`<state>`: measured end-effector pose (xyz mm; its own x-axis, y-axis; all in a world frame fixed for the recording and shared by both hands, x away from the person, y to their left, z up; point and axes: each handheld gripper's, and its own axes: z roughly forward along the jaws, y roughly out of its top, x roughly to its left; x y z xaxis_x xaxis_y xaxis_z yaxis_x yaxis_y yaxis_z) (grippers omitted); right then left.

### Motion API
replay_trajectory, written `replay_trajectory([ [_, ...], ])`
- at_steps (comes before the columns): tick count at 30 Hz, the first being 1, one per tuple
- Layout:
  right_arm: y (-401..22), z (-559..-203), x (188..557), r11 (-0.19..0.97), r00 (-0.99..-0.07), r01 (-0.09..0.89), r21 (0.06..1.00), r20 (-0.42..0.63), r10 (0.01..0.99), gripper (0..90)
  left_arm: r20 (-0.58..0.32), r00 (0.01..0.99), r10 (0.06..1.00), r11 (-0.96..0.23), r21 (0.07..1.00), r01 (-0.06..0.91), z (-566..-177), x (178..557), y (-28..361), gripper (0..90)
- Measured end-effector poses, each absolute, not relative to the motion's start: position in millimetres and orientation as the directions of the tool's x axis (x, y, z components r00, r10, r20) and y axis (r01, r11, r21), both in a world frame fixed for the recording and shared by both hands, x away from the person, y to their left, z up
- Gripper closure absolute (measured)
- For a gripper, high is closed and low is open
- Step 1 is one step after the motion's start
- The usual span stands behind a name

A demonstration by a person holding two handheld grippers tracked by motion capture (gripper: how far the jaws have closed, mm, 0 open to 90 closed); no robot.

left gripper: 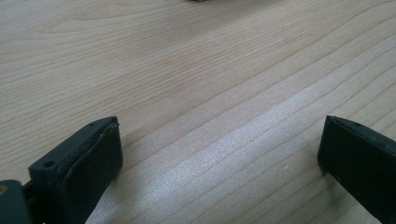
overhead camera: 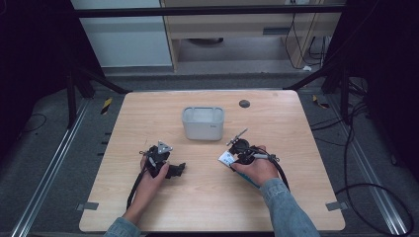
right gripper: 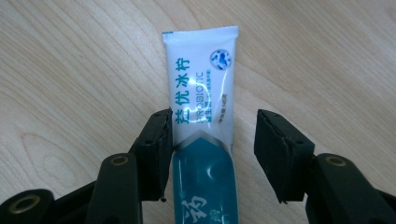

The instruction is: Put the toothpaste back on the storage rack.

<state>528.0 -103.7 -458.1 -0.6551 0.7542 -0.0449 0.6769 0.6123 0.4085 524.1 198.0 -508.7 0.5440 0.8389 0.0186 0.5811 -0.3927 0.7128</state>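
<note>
A white and teal toothpaste tube (right gripper: 201, 88) lies flat on the wooden table (overhead camera: 207, 197). My right gripper (right gripper: 215, 119) is open and straddles the tube. Its left jaw touches the tube's edge and its right jaw stands a little apart from it. In the high view the tube (overhead camera: 227, 158) pokes out to the left of the right gripper (overhead camera: 240, 148), right of the table's middle. My left gripper (overhead camera: 175, 170) rests left of centre. Its jaws are wide open over bare wood, as the left gripper (left gripper: 222, 126) view shows.
A grey rectangular bin (overhead camera: 203, 129) stands behind the two grippers near the table's middle. A small dark round disc (overhead camera: 244, 103) sits at the back edge. Cables trail from both grippers toward the front. Dark floor, rails and stands surround the table.
</note>
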Motion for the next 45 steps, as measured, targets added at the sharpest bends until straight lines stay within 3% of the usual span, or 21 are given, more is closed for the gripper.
replay_trajectory([
  [27, -104, -472, 530, 0.622, -0.669, 0.689, 0.371, -0.004, 0.743, 56.4, 0.019, 0.544, 0.839, -0.393, 0.713, 0.581, -509, 524, 198, 0.0],
  [45, -107, -467, 539, 0.611, -0.653, 0.725, 0.318, 0.034, 0.757, 71.2, 0.021, 0.549, 0.836, -0.399, 0.710, 0.581, -509, 525, 198, 0.0],
])
